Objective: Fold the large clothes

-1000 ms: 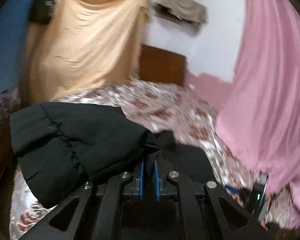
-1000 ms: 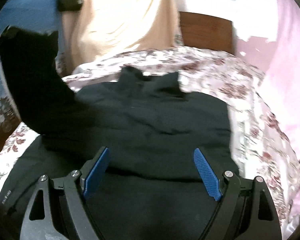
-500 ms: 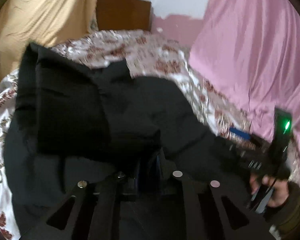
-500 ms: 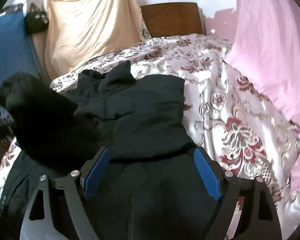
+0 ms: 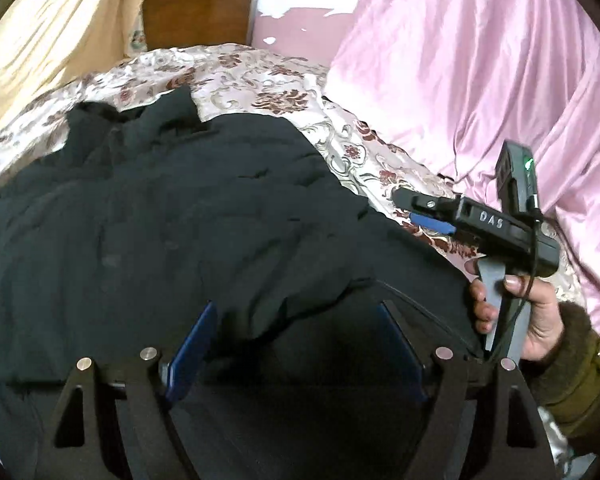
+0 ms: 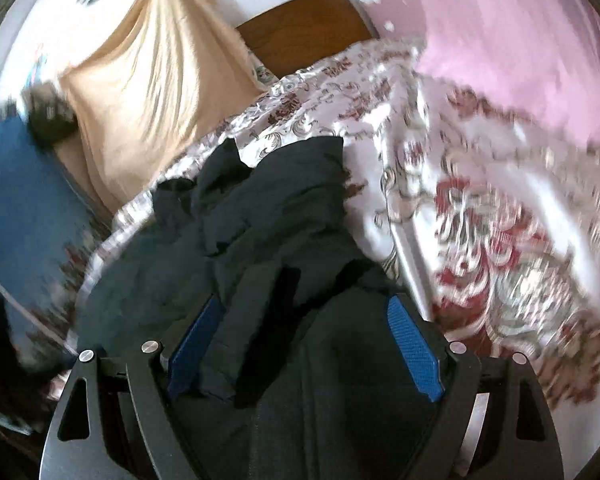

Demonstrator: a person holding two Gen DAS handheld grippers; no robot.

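Now — black jacket (image 5: 172, 216) beneath spread fingers (image 5: 192, 348) | both grippers unclenched

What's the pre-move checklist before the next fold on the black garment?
1. Left tongs released: ok, open, cloth bunched between the pads, not pinched.
2. Right tongs released: ok, open above the garment.
3. Black garment on the floral bedspread: ok.
4. Garment flat: not ok, rumpled folds near the collar.
5. Tongs apart from each other: ok, the right ones sit off the garment's right edge in the left wrist view.
6. Near hem position: cannot tell, hidden under the tongs.
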